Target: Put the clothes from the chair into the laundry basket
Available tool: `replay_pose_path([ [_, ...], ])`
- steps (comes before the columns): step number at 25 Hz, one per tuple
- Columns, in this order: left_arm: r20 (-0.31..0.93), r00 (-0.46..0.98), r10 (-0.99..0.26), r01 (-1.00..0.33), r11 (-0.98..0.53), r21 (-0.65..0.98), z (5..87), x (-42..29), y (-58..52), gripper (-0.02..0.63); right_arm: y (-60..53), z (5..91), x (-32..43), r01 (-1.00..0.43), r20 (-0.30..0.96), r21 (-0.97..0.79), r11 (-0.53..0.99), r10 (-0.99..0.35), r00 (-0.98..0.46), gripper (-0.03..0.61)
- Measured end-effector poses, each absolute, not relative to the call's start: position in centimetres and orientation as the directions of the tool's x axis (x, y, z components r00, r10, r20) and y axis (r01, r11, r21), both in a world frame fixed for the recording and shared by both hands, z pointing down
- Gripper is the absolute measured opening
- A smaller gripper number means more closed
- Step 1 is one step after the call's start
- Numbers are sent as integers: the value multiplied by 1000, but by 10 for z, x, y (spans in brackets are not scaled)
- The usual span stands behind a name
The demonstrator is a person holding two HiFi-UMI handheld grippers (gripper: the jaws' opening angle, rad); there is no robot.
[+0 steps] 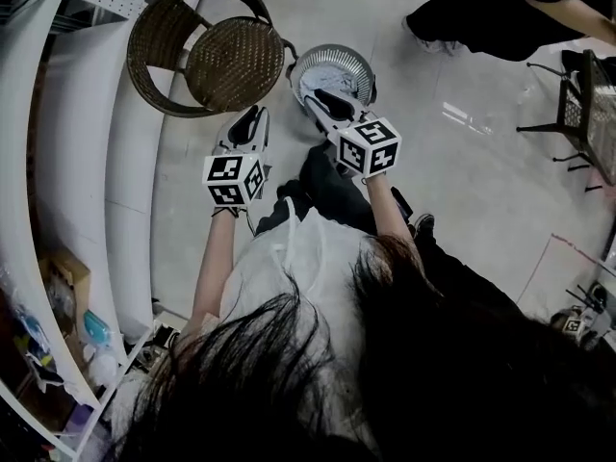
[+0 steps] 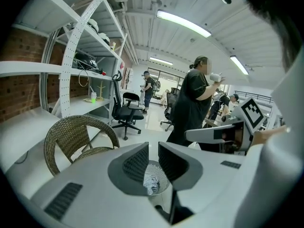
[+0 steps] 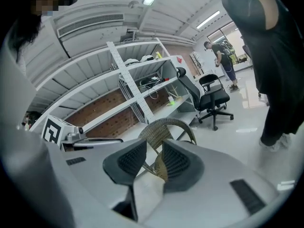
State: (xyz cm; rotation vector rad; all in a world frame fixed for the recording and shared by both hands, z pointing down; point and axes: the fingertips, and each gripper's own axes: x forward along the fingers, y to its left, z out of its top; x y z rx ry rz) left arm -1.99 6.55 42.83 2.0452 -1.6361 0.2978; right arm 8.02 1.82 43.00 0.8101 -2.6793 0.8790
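clothes (image 1: 327, 73) lie in basket (image 1: 358, 58) on floor | chair (image 1: 231, 61) just beside basket | left tool (image 2: 153, 148) slightly apart, empty; its view shows clothes through gap | right tool (image 3: 154, 146) narrow gap, empty; its view shows chair instead

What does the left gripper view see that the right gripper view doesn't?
Only the left gripper view: the laundry basket with clothes in it, and the right gripper. Only the right gripper view: the left gripper. Both: the wicker chair, the black office chair, the white shelves and a person in black.
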Motion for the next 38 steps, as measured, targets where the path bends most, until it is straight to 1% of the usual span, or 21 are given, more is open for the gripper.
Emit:
replay_pose_path([
  [11,422,232,-876,-960,-138,242,421,-57,182,74,123,400,39,-545,315,-439,715,-445,-838,86],
  [17,391,226,-892,-959,-132,252,416,-58,221,74,171,392,31,-520,310,-417,746,-421,-852,74],
  [22,374,231,-898,-956,-137,261,413,-59,237,74,200,387,20,-497,305,-394,773,-400,-864,60],
  [29,338,238,-911,-954,-153,259,401,-62,232,74,218,381,5,-460,309,-357,813,-362,-879,51],
  [38,341,235,-910,-954,-148,263,401,-78,244,74,236,381,-15,-441,330,-334,833,-335,-883,51],
])
